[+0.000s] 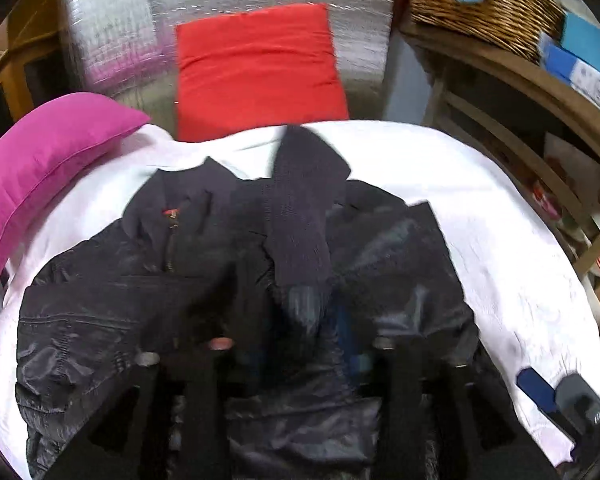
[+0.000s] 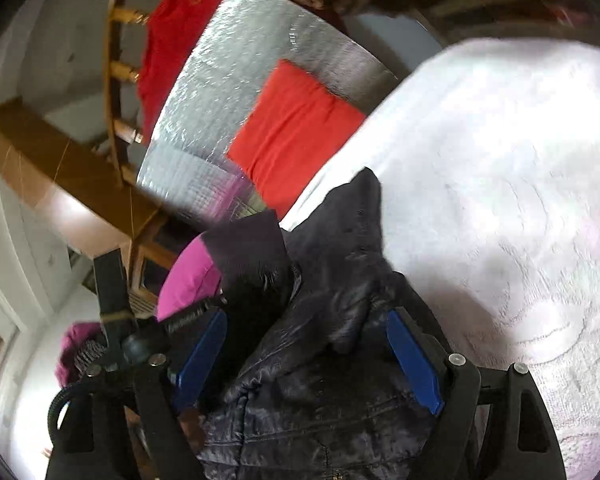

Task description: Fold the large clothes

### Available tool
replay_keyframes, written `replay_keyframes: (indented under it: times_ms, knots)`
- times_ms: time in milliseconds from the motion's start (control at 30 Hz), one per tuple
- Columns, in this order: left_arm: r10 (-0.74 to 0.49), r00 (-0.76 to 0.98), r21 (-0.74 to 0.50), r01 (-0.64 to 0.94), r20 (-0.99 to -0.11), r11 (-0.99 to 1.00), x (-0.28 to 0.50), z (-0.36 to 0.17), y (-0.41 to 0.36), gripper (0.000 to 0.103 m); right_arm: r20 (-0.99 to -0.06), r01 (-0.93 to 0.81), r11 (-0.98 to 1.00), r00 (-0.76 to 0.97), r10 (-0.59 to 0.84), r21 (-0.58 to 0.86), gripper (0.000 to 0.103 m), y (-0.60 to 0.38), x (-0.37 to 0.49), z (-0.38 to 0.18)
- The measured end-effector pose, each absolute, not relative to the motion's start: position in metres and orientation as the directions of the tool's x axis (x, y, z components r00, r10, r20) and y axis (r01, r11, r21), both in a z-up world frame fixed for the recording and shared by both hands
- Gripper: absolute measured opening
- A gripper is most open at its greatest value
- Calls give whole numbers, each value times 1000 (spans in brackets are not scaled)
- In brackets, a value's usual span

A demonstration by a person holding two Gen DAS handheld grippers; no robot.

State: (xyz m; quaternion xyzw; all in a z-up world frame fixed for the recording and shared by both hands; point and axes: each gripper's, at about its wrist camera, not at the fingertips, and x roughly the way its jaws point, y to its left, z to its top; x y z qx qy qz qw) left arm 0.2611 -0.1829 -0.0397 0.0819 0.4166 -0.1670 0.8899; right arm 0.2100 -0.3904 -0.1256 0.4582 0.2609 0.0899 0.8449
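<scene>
While the dark puffer jacket (image 1: 204, 280) lies spread front-up on the white bedspread (image 1: 480, 208), its ribbed sleeve cuff (image 1: 300, 216) is flopped across the chest, just right of the zip pull (image 1: 172, 216). From the jacket, a pink pillow (image 1: 48, 168) sits at the left shoulder side and a red cushion (image 1: 256, 72) beyond the collar. The left gripper (image 1: 304, 344) hangs over the lower body of the jacket, its jaws apart with fabric between them but no visible pinch. The right gripper (image 2: 308, 356) stands wide, its blue pads (image 2: 412, 364) flanking a bunched ridge of jacket without pressing on it. I judge the shell light, soft and slippery, the quilting springy enough to unfold itself, so hold at seams, hem or the ribbed cuff, not smooth panels
</scene>
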Motion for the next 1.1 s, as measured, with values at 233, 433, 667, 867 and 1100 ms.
replay_keyframes:
  times_ms: [233, 433, 667, 867, 1100]
  knots:
    - [-269, 566, 16, 448, -779, 894, 237, -26, -178, 74, -372, 67, 580, 825, 425, 812, 85, -384, 211, -125]
    - [-272, 582, -29, 392, -766, 920, 223, -22, -111, 74, -379, 40, 568, 783, 494, 822, 85, -368, 217, -131]
    - [-100, 676, 11, 157, -730, 987, 221, -38, 7, 75, -283, 25, 375, 703, 652, 927, 85, -349, 252, -132]
    - [-65, 636, -139, -67, -769, 988, 233, -67, 93, 75, -434, 171, 444, 669, 603, 880, 85, -328, 295, -146]
    - [-100, 611, -228, -135, -785, 964, 243, -92, 133, 75, -630, 201, 693, 638, 444, 692, 13, -301, 318, -107]
